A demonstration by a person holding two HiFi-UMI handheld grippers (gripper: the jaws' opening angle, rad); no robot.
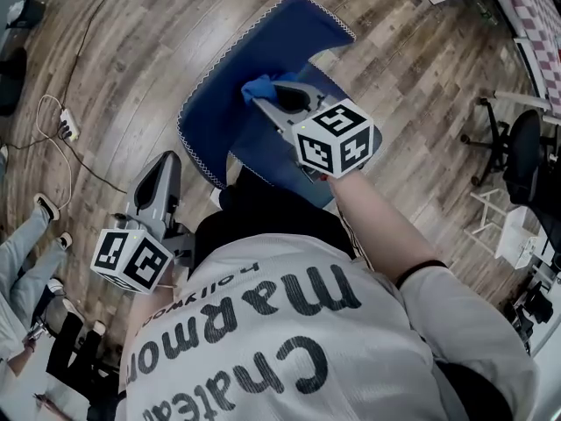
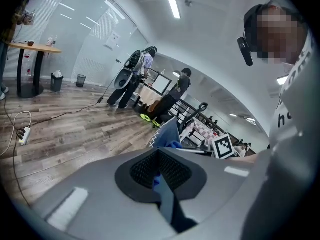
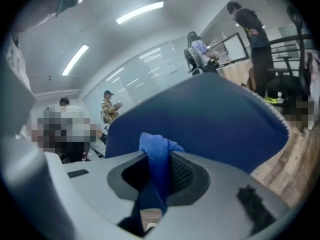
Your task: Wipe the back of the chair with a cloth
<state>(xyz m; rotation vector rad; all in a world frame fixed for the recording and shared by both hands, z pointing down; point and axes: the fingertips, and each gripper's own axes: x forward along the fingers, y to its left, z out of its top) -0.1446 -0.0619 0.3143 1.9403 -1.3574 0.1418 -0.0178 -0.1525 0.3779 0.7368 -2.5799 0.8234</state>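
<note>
Fingers (image 3: 189, 175) of the right gripper (image 1: 266, 99) are clamped on a blue cloth (image 3: 156, 151), and a bunched fold of it sticks out past their tips. In the head view the cloth is pressed to the blue chair back (image 1: 263, 46), on the side facing the person and low down, just above the seat (image 1: 263, 154). The right gripper view shows the same: the cloth stands up between the dark pads, with the chair back filling the space right behind it, its white-stitched edge running down the right side.

The left gripper (image 1: 166, 161) hangs low at the person's left side, well apart from the chair, pointing over the wooden floor (image 1: 131, 33). Its own view shows its fingers (image 2: 182, 171) drawn together at the tips with nothing gripped; a corner of the chair shows past them. A white power strip (image 1: 66, 128) with its cable lies on the floor to the left, and a black office chair (image 1: 526, 152) stands at the far right
</note>
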